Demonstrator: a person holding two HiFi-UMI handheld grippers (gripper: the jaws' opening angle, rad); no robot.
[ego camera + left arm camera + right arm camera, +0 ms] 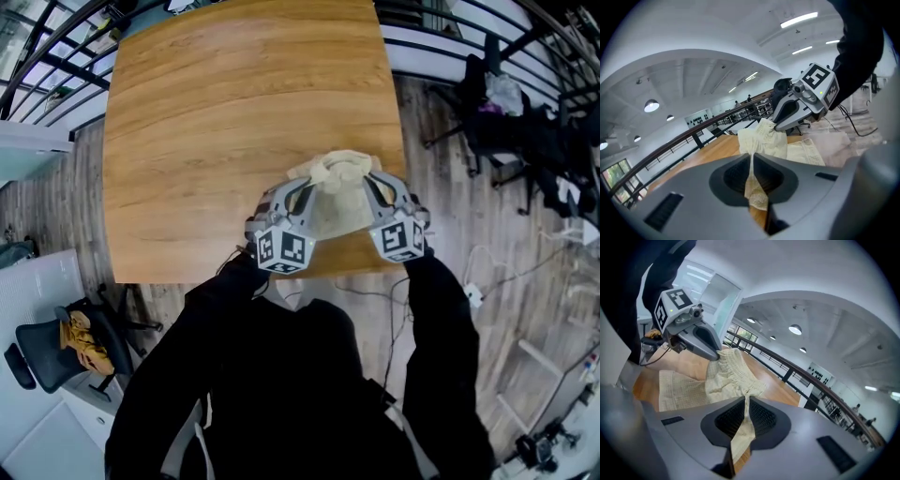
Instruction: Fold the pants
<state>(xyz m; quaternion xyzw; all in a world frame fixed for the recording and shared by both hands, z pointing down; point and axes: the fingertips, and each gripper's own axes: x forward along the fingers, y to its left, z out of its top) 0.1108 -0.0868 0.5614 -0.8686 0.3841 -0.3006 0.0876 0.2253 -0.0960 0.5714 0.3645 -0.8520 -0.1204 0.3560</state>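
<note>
1. The left gripper (751, 158) has its jaws squeezed shut on a bit of the pale pants (765, 140);
2. The right gripper (746, 404) pinches another bit of cloth the same way;
3. The pants are bunched up between the two grippers, at the near edge of the wooden table (206, 122); part of them lies flat on the wood.

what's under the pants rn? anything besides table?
Only the wooden table shows around the pants, which lie at its near edge. The left claw and right claw pinch one end. Anything beneath the cloth is covered.
</note>
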